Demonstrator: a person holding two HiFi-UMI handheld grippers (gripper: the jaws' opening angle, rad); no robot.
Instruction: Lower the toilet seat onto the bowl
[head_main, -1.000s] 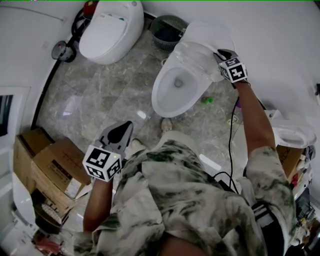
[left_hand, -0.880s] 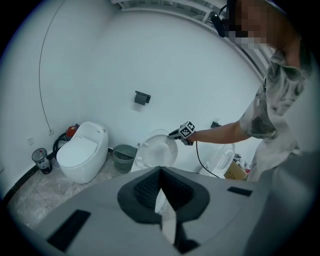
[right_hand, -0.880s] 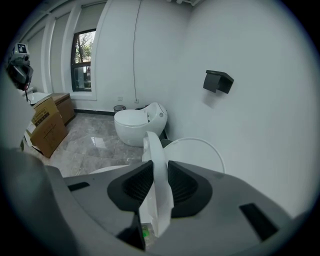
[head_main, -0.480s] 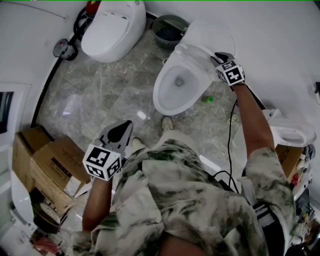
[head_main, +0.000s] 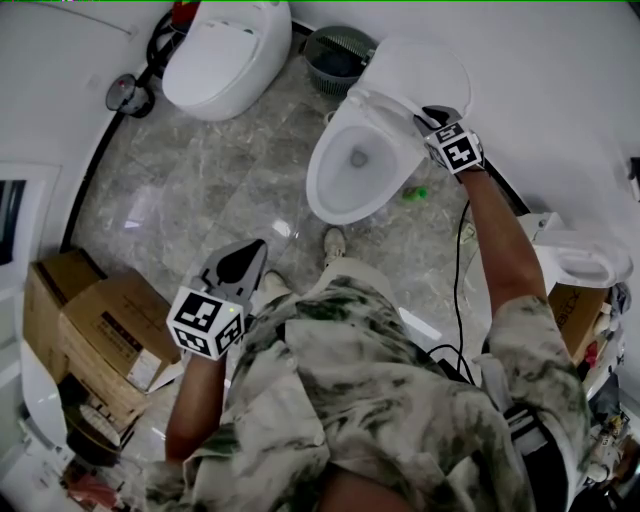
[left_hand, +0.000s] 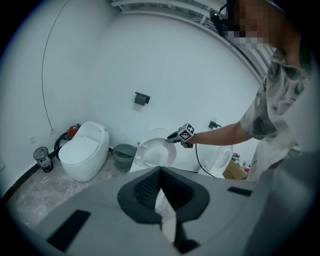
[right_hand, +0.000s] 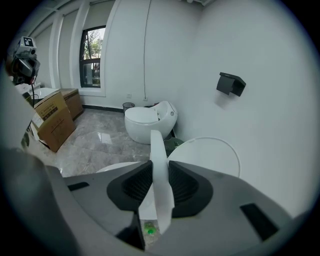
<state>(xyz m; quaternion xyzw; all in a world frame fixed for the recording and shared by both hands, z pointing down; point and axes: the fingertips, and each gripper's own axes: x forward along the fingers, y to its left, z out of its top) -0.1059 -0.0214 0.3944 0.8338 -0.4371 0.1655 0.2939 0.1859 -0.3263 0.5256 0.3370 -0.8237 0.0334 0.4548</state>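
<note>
Only its own view shows the right gripper (right_hand: 160, 172) pinching the toilet seat (right_hand: 158, 147), jaws just widening; left gripper (left_hand: 160, 172) pressed together.

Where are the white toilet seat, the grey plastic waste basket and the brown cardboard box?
white toilet seat (right_hand: 160, 165): right gripper view, its near edge.
grey waste basket (left_hand: 123, 159): left gripper view, ribbed wall.
brown cardboard box (head_main: 108, 325): head view, top flap.
</note>
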